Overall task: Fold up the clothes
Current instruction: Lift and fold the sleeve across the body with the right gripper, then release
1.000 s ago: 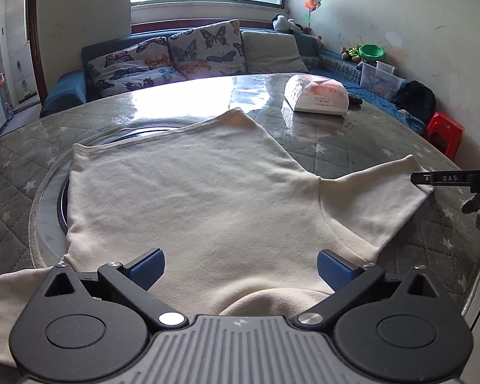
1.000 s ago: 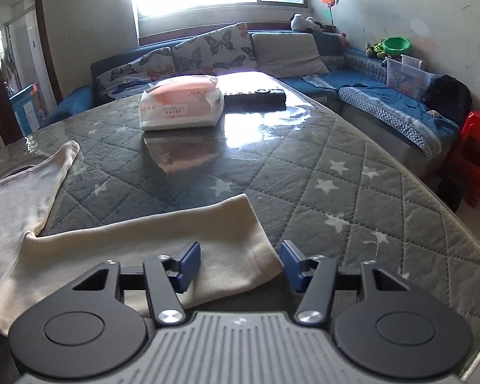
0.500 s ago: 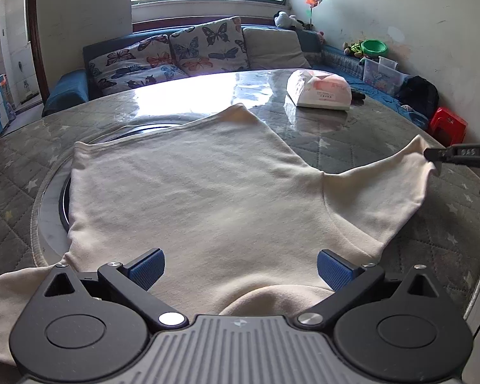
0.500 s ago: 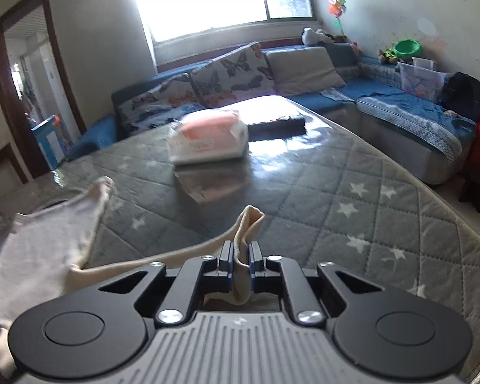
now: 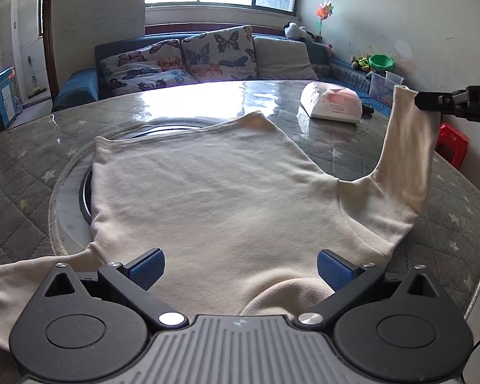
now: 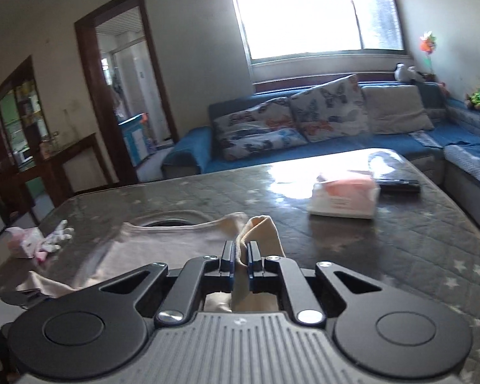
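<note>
A cream garment [image 5: 214, 198] lies spread flat on the bench [image 5: 25, 166], its body over the round inset at the bench's centre and its hem toward the window. The left gripper [image 5: 240, 268] hangs low over the near edge of the garment with its jaws spread wide; cloth lies between and beneath the 2 blue pads [image 5: 145, 267] but neither pad presses on it. The right gripper [image 6: 240, 256] has its jaws pressed together on the cuff end of 1 sleeve [image 5: 406, 147], the fabric pinched between the pads and poking up past them. In the left wrist view this sleeve stands raised off the bench, rising from the shoulder seam to the black jaws at the right edge. The other sleeve [image 5: 19, 275] trails flat toward the lower left. A tissue pack [image 5: 332, 104] rests on the bench beyond the garment, well apart from both grippers, with a dark remote [image 6: 398, 185] just beside it.
</note>
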Tool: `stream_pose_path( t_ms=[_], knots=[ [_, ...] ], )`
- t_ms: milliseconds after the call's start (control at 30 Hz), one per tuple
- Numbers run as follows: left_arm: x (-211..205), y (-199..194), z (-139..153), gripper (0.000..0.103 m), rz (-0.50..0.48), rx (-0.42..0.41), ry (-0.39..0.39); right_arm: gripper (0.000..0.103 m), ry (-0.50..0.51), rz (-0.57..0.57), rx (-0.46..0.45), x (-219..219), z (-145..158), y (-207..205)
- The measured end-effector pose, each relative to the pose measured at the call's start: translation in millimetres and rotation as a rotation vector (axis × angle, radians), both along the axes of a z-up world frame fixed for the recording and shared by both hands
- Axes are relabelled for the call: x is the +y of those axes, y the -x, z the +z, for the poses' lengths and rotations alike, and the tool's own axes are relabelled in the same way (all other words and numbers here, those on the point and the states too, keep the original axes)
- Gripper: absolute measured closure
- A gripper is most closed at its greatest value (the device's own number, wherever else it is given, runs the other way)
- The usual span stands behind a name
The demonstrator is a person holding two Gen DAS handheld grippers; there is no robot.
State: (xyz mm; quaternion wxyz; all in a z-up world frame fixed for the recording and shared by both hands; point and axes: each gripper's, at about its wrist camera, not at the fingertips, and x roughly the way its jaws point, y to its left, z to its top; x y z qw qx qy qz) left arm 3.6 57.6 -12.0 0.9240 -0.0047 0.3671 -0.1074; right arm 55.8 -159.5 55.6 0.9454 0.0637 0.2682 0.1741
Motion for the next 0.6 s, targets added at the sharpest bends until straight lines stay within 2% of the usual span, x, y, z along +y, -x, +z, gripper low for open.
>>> stream_pose_path(
  t_ms=[333,600],
  knots=[
    [31,10,-3,0.000,0.050,-0.007,0.042,0.096,0.056,0.241,0.026,106,-2,-12],
    [51,18,-6,0.000,0.093,0.001,0.055,0.096,0.098,0.380,0.085,170,-30,-14]
  ],
)
